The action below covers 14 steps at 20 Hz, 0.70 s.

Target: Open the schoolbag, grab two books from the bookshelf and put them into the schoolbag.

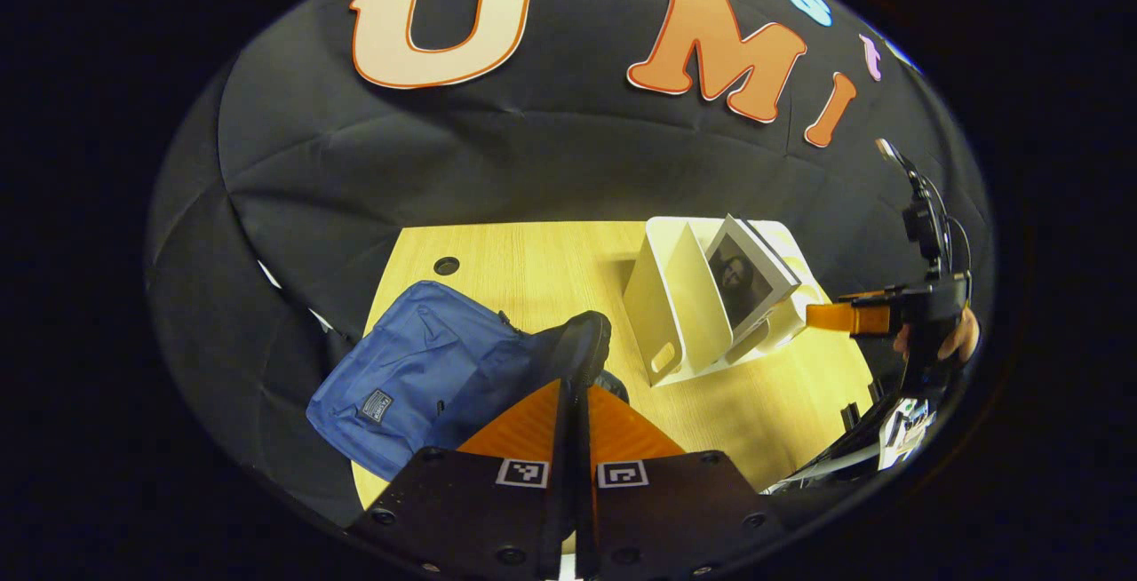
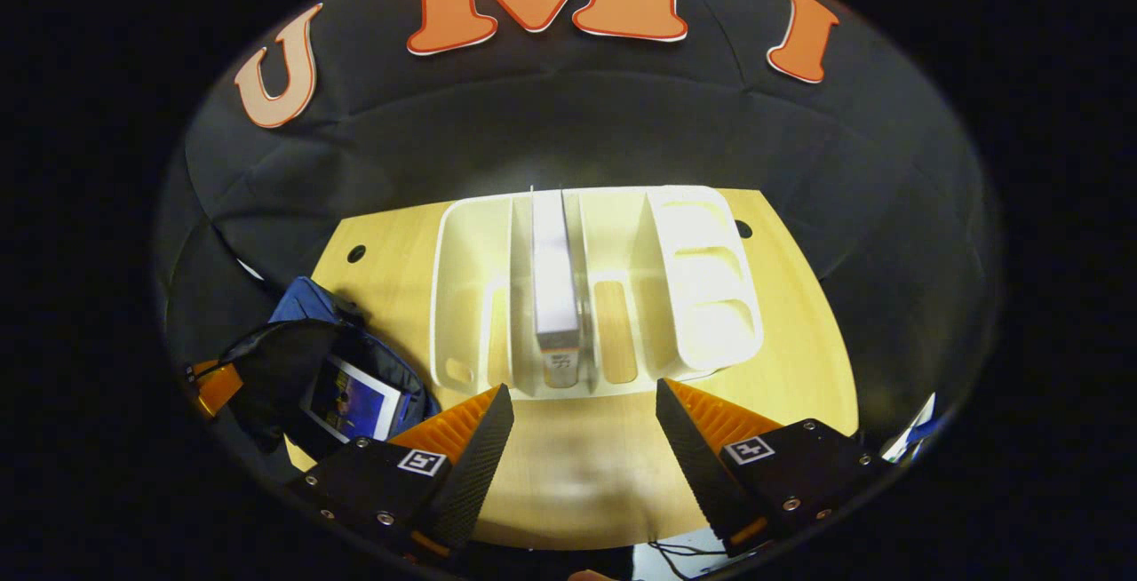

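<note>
Left gripper view: your left gripper pinches the bag flap, jaws closed on it. Right gripper view: your right gripper gapes before the shelf; one book upright there, another in the bag.

A blue schoolbag is lying near the desk's left edge, its mouth gaping open, with one book showing a dark blue cover sitting inside. A white bookshelf is standing toward the desk's back edge, and a second book is standing upright in a middle slot.
</note>
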Motion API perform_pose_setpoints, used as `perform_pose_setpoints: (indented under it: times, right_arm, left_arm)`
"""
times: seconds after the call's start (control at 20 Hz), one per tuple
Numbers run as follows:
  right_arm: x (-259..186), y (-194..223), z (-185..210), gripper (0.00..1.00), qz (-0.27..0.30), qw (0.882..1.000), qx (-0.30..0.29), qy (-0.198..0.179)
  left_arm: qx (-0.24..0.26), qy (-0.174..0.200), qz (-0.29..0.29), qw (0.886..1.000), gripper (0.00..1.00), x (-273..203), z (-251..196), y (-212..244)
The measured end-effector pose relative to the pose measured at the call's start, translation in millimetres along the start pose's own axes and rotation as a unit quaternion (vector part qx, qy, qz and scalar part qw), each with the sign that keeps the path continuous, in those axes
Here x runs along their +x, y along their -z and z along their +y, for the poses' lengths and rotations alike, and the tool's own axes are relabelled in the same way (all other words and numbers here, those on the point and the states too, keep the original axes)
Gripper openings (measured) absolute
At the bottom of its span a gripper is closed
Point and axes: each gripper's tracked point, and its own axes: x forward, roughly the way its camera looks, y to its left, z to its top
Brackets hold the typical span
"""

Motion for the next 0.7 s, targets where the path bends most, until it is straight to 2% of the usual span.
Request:
perform_pose_setpoints:
  times: [0.15, 0.2, 0.25, 0.4, 0.45, 0.5, 0.7]
  right_arm:
    - [13.5, -7.6, 25.5, 0.97, 0.062, 0.996, 0.001, -0.061]
    - [19.0, -12.1, 31.8, 0.97, 0.075, 0.994, 0.003, -0.075]
    - [27.4, -18.0, 32.7, 0.98, 0.082, 0.994, -0.003, -0.078]
    - [58.1, -37.9, 20.3, 0.98, 0.093, 0.994, -0.028, -0.043]
    - [67.5, -39.9, 22.1, 0.97, 0.105, 0.993, -0.031, -0.043]
    - [74.2, -42.3, 23.9, 0.98, 0.117, 0.992, -0.030, -0.046]
    - [100.9, -48.3, 23.7, 0.98, 0.151, 0.987, -0.039, -0.041]
  left_arm:
    - [-0.003, 0.001, -0.002, 1.000, 0.03, 1.5, -0.2, -1.3]
    - [-0.006, 0.001, -0.002, 1.000, 0.06, 0.8, 0.1, -0.8]
    - [-0.009, 0.002, -0.003, 1.000, 0.06, 0.2, 0.9, -0.8]
    - [-0.022, 0.006, -0.003, 1.000, 0.06, 0.5, 2.6, 2.6]
    - [-0.026, 0.007, -0.004, 1.000, 0.02, 0.6, 3.5, 3.5]
    - [-0.030, 0.007, -0.002, 1.000, 0.06, 0.6, 4.5, 3.9]
    - [-0.035, 0.009, 0.001, 0.999, 0.06, 1.8, 7.2, 6.3]
